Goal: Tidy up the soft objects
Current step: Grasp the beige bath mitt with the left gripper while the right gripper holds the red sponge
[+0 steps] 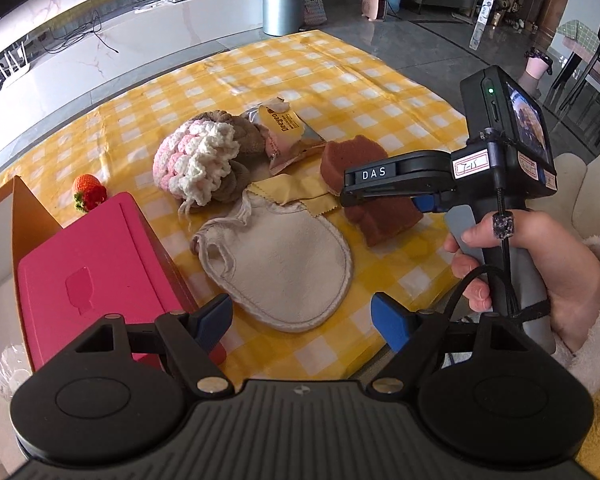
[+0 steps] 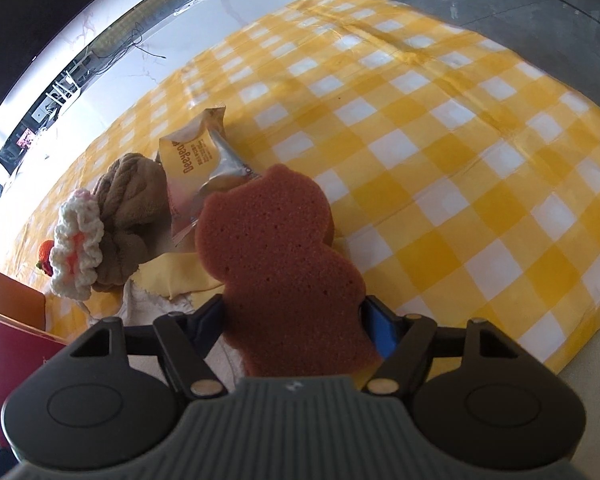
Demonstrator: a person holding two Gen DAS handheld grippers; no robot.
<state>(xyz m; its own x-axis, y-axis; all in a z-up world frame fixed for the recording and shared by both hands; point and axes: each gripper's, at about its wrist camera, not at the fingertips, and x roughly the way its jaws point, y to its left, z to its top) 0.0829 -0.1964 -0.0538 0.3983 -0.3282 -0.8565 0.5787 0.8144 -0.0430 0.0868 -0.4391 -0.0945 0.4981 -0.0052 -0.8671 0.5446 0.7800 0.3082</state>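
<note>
A brown bear-shaped sponge (image 2: 276, 248) lies on the yellow checked tablecloth (image 2: 440, 152), and my right gripper (image 2: 294, 320) is shut on its narrow middle, both pads touching its sides. In the left wrist view the right gripper (image 1: 348, 192), held by a hand (image 1: 540, 264), crosses the sponge (image 1: 352, 164). My left gripper (image 1: 302, 320) hangs open above a cream mitt-shaped cloth (image 1: 284, 264), with nothing between its fingers. Beyond lie a pink and white crochet piece (image 1: 196, 164), a brown towel bundle (image 1: 240, 132), a yellow cloth (image 1: 296, 192) and a knitted strawberry (image 1: 89, 194).
A snack packet (image 1: 284, 128) rests against the towel bundle. A pink box (image 1: 96, 276) sits inside a cardboard box (image 1: 28, 208) at the table's left edge. The far half of the tablecloth (image 1: 300, 68) is bare. A metal bin (image 1: 280, 4) stands on the floor behind.
</note>
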